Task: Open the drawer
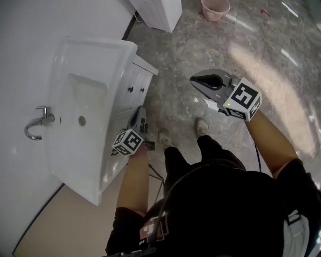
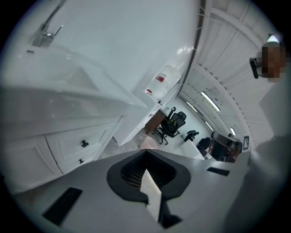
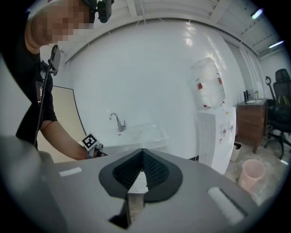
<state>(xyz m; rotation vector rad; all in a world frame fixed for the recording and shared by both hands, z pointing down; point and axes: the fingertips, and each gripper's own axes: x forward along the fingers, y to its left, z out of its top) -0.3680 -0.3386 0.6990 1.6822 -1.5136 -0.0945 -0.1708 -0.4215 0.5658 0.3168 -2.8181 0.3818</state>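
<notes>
At the white vanity against the wall, I am holding my left tool [image 1: 138, 112] low, just beside the cabinet front under the sink [image 1: 108, 55], with its two jaws pressed together and nothing pinched between them. In the left gripper view the joined tip [image 2: 146, 151] is pointing past the cabinet toward the open room, and the drawer [image 2: 72, 146] is sitting off to its left, shut flush in the cabinet, its small black knob [image 2: 84, 144] well clear of the jaws; a second black knob [image 2: 81, 160] is showing just below it. From my head camera the same drawer front [image 1: 129, 80] is lying under the sink's rim, just above my left tool in the picture. I am keeping my right tool [image 1: 192, 79] out over the marble floor [image 1: 261, 55], well apart from the vanity, and its jaws are likewise pressed together on nothing, as the right gripper view [image 3: 142, 150] is showing. The tap [image 1: 38, 123] is standing at the wall side of the sink, and a pink bucket [image 1: 214, 8] is sitting on the floor further off
</notes>
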